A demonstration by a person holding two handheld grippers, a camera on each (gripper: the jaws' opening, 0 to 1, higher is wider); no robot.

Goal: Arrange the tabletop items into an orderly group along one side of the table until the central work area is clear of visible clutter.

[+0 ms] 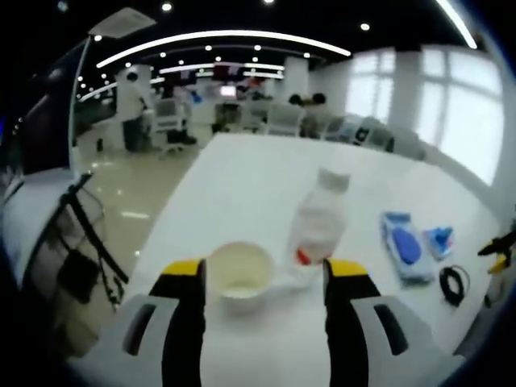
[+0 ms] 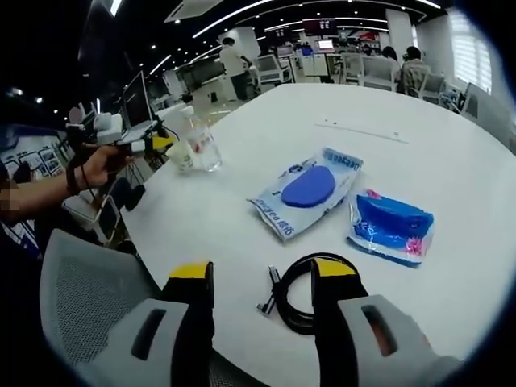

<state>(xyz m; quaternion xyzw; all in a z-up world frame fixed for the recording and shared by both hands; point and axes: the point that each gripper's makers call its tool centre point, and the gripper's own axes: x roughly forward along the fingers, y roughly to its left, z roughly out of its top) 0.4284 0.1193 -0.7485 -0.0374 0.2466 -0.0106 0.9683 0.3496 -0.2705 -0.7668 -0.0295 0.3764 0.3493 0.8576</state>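
No wording can be made out for certain; the flat clear plastic packet with a blue oval (image 2: 309, 191) near the white table's middle bears blurred print at its far corner

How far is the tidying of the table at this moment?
Done: the bowl and bottle stand together near one table edge. In hand: nothing; the left gripper is open around the bowl, the right gripper open before the black cable. Left: cable and two blue packets lie further in.

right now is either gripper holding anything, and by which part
Nothing is held. The left gripper is open around the bowl; the right gripper is open over the black cable.
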